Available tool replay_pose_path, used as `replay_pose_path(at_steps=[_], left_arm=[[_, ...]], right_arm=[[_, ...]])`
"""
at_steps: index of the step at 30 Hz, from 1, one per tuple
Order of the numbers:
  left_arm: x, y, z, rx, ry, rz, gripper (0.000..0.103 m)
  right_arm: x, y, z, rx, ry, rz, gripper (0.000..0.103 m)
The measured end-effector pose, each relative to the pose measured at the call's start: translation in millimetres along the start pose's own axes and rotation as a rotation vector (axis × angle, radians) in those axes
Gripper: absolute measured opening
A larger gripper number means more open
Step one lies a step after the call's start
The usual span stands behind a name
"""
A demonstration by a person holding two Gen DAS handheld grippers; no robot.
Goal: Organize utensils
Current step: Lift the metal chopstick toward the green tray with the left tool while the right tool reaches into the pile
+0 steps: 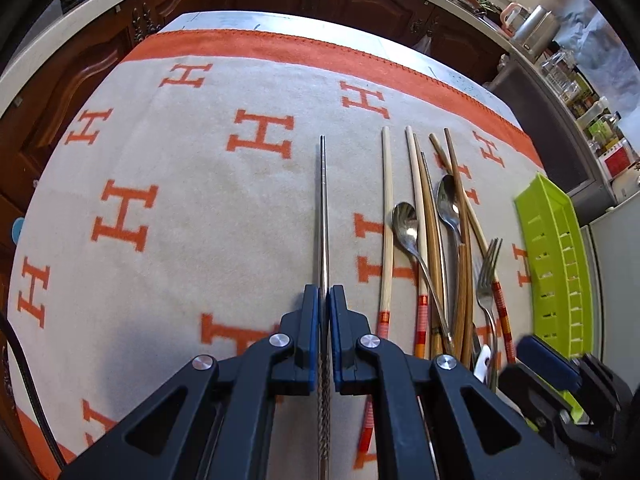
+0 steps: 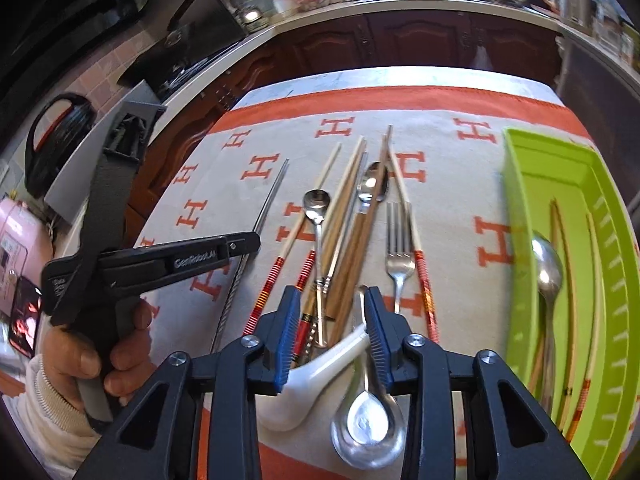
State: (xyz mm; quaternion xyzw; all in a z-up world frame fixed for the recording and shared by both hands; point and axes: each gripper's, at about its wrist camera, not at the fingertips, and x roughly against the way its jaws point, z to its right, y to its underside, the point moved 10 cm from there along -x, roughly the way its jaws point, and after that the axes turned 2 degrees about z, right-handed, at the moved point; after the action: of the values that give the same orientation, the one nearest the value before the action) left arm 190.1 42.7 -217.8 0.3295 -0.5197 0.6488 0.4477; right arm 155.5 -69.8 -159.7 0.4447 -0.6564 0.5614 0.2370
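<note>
In the left wrist view, the left gripper (image 1: 324,300) sits at the bottom centre of the frame, its two blue-padded fingers (image 1: 312,320) pressed together on a pair of thin silver metal chopsticks (image 1: 323,208). The chopsticks run straight up the middle of the frame over a beige cloth with orange H letters (image 1: 180,168).

Right of them, in the centre right of that frame, a loose row of utensils lies on the cloth: pale wooden chopsticks with red-banded ends (image 1: 385,220), a steel spoon (image 1: 406,222), brown wooden chopsticks (image 1: 460,240) and a steel fork (image 1: 488,276). At the right edge stands a lime-green slotted plastic tray (image 1: 560,264).

In the right wrist view, the right gripper (image 2: 331,312) at the bottom centre is spread apart, holding nothing. Between and beneath its fingers lie a white ceramic soup spoon (image 2: 320,376) and a steel spoon with its bowl nearest the camera (image 2: 370,428), both blurred. The utensil pile extends up the frame from there.

On the right side of that frame the green tray holds a steel spoon (image 2: 547,272) and a few chopsticks. At the left, a hand (image 2: 116,344) grips the left gripper's handle.
</note>
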Motion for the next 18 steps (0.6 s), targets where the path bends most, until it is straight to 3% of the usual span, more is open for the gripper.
replay_pose_path(at_steps=[6,18], left_arm=[[13.8,14.6,-19.8,0.036,0.036,-0.006,0.003],[11.6,20.8,-33.7,0.074,0.090,-0.015,0.003]], right_arm=[[-33.2,-10.5,-11.3,0.096,0.020,-0.070,0.017],[-73.3,-20.0,-17.6,0.241,0.082,-0.140,0.009]])
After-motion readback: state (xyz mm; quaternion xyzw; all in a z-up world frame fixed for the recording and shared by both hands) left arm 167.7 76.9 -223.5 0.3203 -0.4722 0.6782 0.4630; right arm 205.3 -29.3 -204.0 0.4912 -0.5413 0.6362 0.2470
